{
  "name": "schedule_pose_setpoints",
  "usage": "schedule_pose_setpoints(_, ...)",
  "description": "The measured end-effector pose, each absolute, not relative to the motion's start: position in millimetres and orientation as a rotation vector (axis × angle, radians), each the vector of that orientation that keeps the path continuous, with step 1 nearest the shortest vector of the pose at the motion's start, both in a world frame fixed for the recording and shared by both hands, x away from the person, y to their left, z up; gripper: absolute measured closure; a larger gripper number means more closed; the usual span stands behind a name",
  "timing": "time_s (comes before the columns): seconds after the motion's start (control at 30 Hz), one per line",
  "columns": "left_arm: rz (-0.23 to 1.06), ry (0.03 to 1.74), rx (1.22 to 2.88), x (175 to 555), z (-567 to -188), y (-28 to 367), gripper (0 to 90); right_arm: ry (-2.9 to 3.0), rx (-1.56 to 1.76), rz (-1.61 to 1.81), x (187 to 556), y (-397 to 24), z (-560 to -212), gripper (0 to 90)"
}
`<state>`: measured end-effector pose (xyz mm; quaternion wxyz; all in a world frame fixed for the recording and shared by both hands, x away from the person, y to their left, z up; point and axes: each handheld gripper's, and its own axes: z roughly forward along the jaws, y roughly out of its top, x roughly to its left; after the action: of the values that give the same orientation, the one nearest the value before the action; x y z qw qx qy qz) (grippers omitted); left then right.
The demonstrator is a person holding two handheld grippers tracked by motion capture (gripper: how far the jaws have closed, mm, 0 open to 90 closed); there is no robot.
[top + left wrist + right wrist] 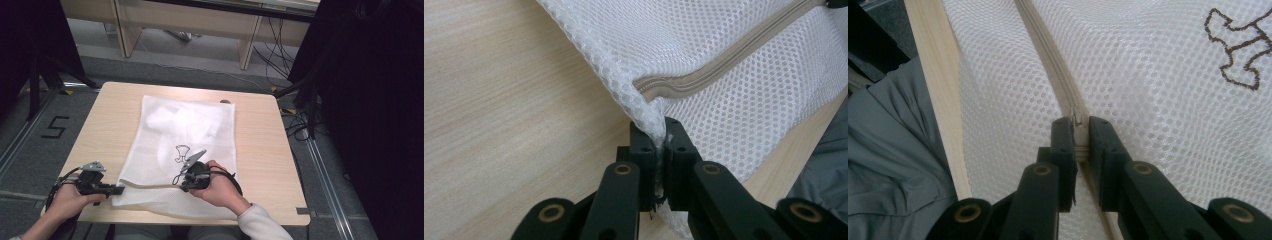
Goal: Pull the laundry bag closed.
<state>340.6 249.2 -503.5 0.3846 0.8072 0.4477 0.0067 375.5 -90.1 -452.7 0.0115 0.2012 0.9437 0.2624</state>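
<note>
Zipper work on a white mesh laundry bag [180, 145], lying flat on the pale wooden surface [260, 150].

Risk: the beige zipper [704, 75] may jam, or mesh snag, if the corner hold slips. Left tongs [660, 142] clamped tight on the bag's corner at the zipper's end; right tongs [1079, 135] closed on the zipper slider [1077, 120], midway along the near edge.

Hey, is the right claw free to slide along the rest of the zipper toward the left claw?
Probably yes. The right claw is clamped on the zipper, and the left claw pins the mesh bag at its corner. Nothing lies on the stretch of zipper between them.
</note>
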Motion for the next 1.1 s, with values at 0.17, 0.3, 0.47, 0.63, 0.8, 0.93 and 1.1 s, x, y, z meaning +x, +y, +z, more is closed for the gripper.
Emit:
schedule_pose_setpoints(0.17, 0.007, 1.136, 2.062, 341, -503, 250, 84.6, 2.938, 0.637, 0.816, 375, -93, -453, 82.6)
schedule_pose_setpoints(0.3, 0.000, 1.133, 2.063, 341, -503, 250, 84.7, 2.935, 0.636, 0.820, 375, -95, -452, 82.5)
schedule_pose_setpoints(0.47, 0.018, 1.133, 2.044, 341, -505, 249, 84.7, 2.931, 0.648, 0.819, 375, -99, -453, 82.5)
schedule_pose_setpoints(0.63, 0.018, 1.134, 2.043, 341, -505, 249, 84.7, 2.932, 0.650, 0.822, 374, -100, -452, 82.5)
schedule_pose_setpoints(0.8, 0.016, 1.138, 2.057, 341, -504, 249, 84.7, 2.929, 0.656, 0.821, 374, -103, -452, 82.5)
schedule_pose_setpoints(0.93, 0.017, 1.134, 2.043, 341, -505, 249, 84.6, 2.926, 0.659, 0.825, 374, -105, -452, 82.5)
schedule_pose_setpoints(1.1, 0.018, 1.133, 2.043, 341, -505, 249, 84.6, 2.930, 0.664, 0.821, 373, -107, -451, 82.6)
